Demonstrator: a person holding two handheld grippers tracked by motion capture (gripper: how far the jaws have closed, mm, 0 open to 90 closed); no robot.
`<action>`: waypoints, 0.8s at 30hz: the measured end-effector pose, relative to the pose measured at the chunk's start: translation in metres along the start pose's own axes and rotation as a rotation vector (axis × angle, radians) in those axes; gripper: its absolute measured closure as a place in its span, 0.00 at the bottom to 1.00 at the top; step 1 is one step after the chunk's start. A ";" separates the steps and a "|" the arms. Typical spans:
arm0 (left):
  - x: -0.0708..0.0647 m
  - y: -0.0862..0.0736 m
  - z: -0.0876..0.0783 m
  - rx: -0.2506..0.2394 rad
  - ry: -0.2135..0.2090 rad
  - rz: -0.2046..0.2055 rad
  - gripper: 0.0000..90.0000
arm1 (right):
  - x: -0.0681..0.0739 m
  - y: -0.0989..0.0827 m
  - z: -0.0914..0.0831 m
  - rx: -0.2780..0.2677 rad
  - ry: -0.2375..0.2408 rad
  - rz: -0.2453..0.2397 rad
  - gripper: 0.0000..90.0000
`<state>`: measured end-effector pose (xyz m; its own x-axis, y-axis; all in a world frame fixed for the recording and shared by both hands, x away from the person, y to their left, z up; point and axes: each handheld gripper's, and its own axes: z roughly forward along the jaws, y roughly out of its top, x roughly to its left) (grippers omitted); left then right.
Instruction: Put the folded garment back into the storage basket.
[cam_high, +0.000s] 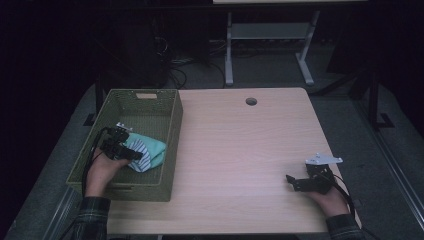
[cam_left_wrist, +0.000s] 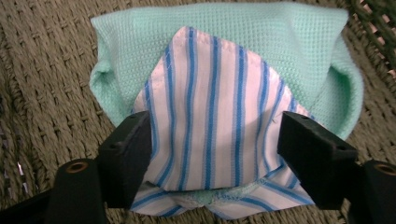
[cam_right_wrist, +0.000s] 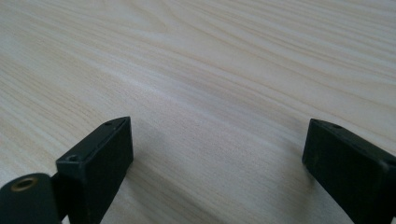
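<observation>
Left gripper (cam_left_wrist: 212, 154), jaws wide, straddles your folded striped-and-mint cloth (cam_left_wrist: 219, 93) in the green basket (cam_high: 170, 150); cloth lies directly ahead. Right gripper (cam_right_wrist: 215, 163) idles wide on the table (cam_high: 240, 150), far right.

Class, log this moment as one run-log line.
left hand-held gripper: open, straddling folded cloth in basket | right hand-held gripper: open, nothing held, over table

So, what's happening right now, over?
Left gripper open, straddling folded cloth in basket. Right gripper open, over bare table. Nothing blocking.
</observation>
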<state>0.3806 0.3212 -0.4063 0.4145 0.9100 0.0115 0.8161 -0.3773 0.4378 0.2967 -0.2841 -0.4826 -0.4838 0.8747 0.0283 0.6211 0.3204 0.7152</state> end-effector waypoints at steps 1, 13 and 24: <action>0.001 0.000 -0.001 -0.007 0.005 0.003 0.25 | 0.000 0.000 0.000 0.000 0.000 0.000 0.09; 0.002 0.002 -0.014 -0.075 -0.007 -0.014 0.16 | 0.000 0.000 0.000 0.000 0.000 -0.001 0.09; -0.004 0.006 -0.035 -0.152 -0.012 -0.047 0.16 | 0.000 0.000 0.000 0.001 0.000 0.000 0.09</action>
<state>0.3699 0.3212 -0.3719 0.3833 0.9234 -0.0228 0.7645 -0.3033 0.5688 0.2967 -0.2840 -0.4826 -0.4843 0.8745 0.0284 0.6215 0.3209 0.7147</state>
